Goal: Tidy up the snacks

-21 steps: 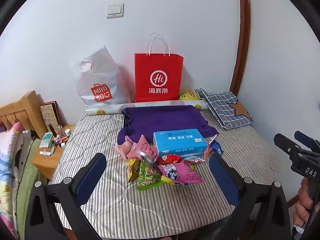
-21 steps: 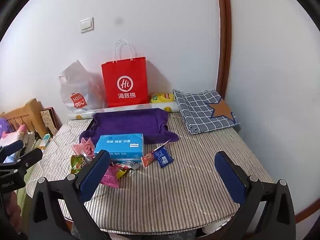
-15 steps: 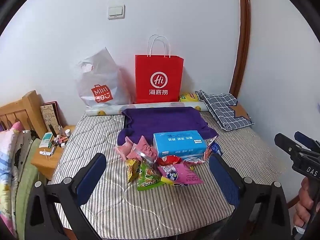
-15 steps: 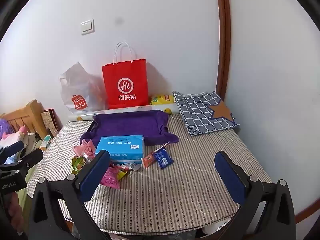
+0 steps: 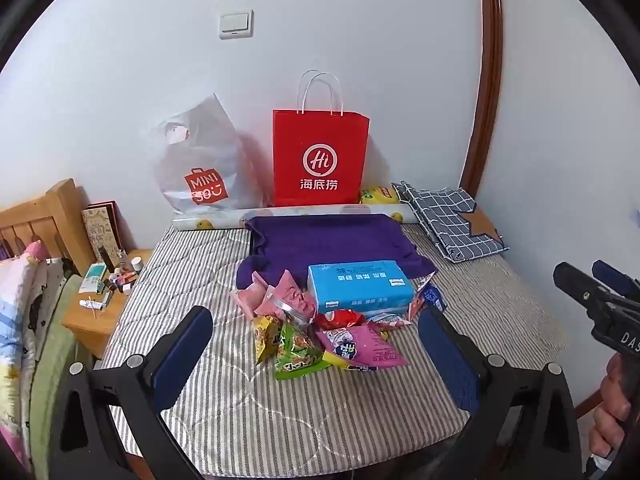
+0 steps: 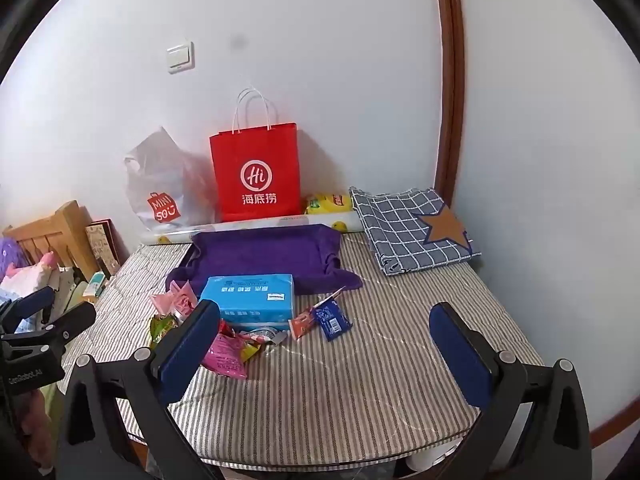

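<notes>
The snack packets [image 5: 320, 332] lie heaped against the near side of the blue tissue box [image 5: 360, 286], ahead of both wide-open, empty grippers: left gripper [image 5: 316, 354], right gripper [image 6: 324, 350]. The pink packet [image 5: 362, 346] points away from the box.

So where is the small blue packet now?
In the right wrist view, the blue packet lies on the striped cover, right of the tissue box, touching a red packet.

Soft even light, fisheye-warped edges
</notes>
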`<state>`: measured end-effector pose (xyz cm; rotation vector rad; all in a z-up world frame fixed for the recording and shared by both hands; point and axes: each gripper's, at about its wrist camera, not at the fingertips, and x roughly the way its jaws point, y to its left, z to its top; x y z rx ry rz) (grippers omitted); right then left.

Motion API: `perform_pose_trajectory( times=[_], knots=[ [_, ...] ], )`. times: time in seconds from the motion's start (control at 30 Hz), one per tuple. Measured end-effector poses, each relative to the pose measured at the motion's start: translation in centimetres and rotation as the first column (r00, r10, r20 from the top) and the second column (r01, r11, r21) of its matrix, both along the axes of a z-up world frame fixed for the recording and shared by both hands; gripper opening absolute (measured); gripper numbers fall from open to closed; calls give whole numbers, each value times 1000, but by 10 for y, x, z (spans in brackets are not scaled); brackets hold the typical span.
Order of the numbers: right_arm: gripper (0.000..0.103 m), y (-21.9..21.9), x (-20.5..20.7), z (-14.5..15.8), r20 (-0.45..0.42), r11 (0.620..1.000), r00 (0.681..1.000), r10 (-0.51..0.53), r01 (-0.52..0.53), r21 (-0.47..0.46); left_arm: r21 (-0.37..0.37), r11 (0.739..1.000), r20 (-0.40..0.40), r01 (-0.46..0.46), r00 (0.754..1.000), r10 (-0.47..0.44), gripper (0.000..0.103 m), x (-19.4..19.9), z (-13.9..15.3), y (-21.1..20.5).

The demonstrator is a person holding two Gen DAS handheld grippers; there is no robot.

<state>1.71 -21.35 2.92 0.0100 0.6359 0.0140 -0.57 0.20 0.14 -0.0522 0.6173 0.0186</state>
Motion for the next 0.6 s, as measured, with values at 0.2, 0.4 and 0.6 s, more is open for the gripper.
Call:
perform_pose_trajectory(
  times=[0.2, 0.4, 0.6],
  knots=[
    [103, -2, 0, 1, 2, 1000, 1000, -3, 3, 8, -1, 1000, -1, 0, 1000, 0, 103, 1, 0, 1],
    [103, -1, -1, 0, 5, 1000, 1000, 3, -3, 10, -1, 1000, 0, 3, 1000, -3, 103, 1, 1, 1],
    [103, 2, -1, -1, 6, 1000, 1000, 6, -6, 10, -1, 1000, 2, 7, 1000, -7, 103, 2, 3, 1]
  ],
)
